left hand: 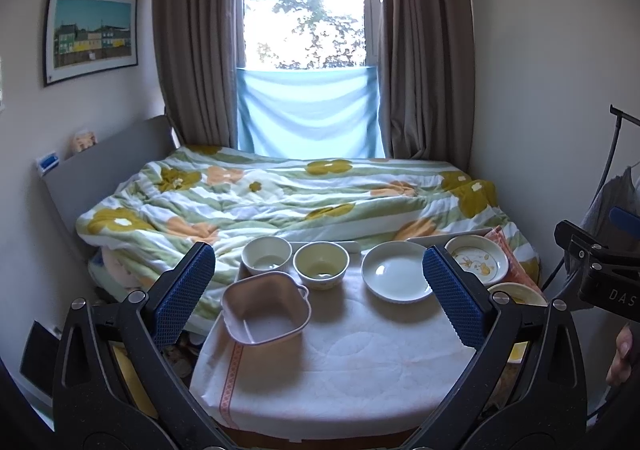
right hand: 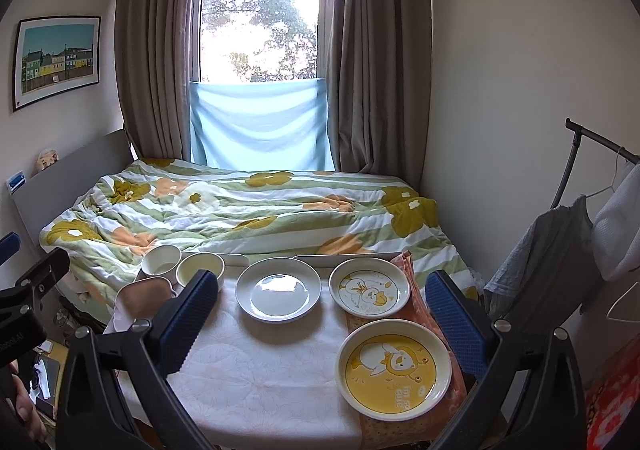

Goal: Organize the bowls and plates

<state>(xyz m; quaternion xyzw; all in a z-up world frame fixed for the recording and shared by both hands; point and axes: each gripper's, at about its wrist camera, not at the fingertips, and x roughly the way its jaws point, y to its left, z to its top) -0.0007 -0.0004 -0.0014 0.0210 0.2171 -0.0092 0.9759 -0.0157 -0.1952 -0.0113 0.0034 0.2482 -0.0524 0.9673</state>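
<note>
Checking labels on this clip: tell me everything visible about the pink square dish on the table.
The pink square dish is a deep, glossy container with rounded corners, a pale rim and a small wavy handle on its far right corner. It looks ceramic or plastic, and it is empty. It sits upright at the table's front left on the white cloth, close in front of the white bowl and the yellow bowl; contact is unclear. Neither gripper touches it.

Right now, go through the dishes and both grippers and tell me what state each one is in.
White bowl: upright, empty.
Yellow bowl: upright, empty.
Pink square dish: upright, empty, tilted.
Plain white plate: flat, empty, unstacked.
White duck plate: flat, empty.
Yellow duck plate: flat, empty, on orange cloth.
Left gripper: open, holding nothing.
Right gripper: open, holding nothing.
</note>
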